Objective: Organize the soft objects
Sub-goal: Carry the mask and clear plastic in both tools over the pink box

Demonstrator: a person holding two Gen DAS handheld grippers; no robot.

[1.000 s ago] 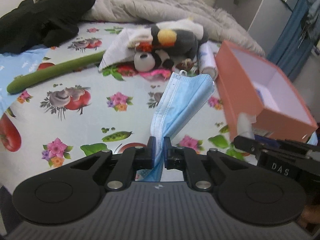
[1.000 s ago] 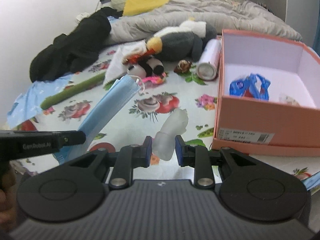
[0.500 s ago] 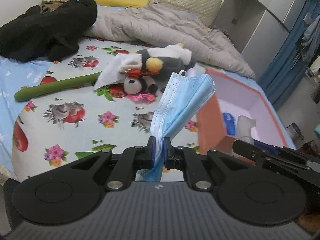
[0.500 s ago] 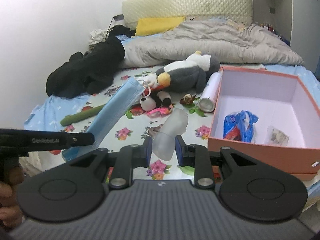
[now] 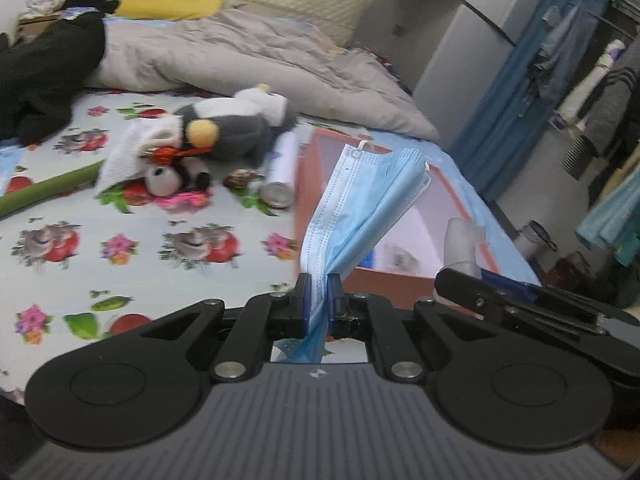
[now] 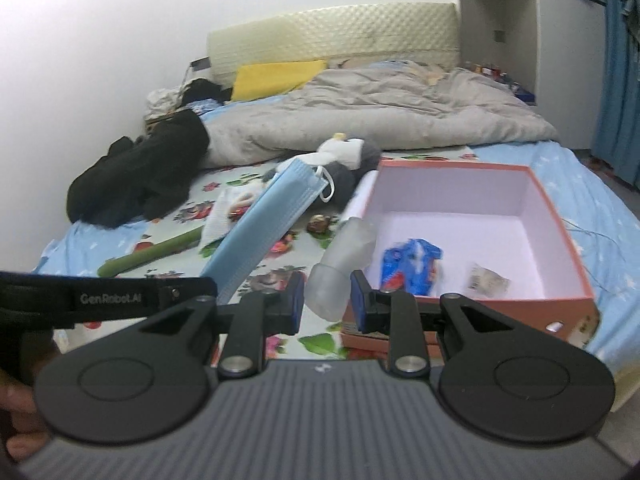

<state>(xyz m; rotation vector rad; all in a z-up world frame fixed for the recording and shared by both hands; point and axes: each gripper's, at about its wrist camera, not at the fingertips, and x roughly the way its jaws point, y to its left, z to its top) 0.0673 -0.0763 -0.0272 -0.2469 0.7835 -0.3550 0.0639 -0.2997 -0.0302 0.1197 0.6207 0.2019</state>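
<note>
- Between left claw (image 5: 318, 296) pads: blue mask (image 5: 360, 204), clamped at one end, rest sticking up in the air over the bed (image 5: 120, 240).
- Right claw (image 6: 325, 298) gripping a translucent soft piece (image 6: 344, 256), also lifted, just beside the box edge.
- Box (image 6: 560, 240) open on the bed, right of both claws; blue packet (image 6: 412, 266) and a small wrapper inside.
- Further out: plush penguin (image 5: 236, 132), can (image 5: 280, 172), green stick (image 6: 152, 254), black clothes (image 6: 140, 176), grey duvet (image 6: 380, 116).

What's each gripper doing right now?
Left gripper: shut on the blue face mask.
Right gripper: shut on the translucent soft piece.
</note>
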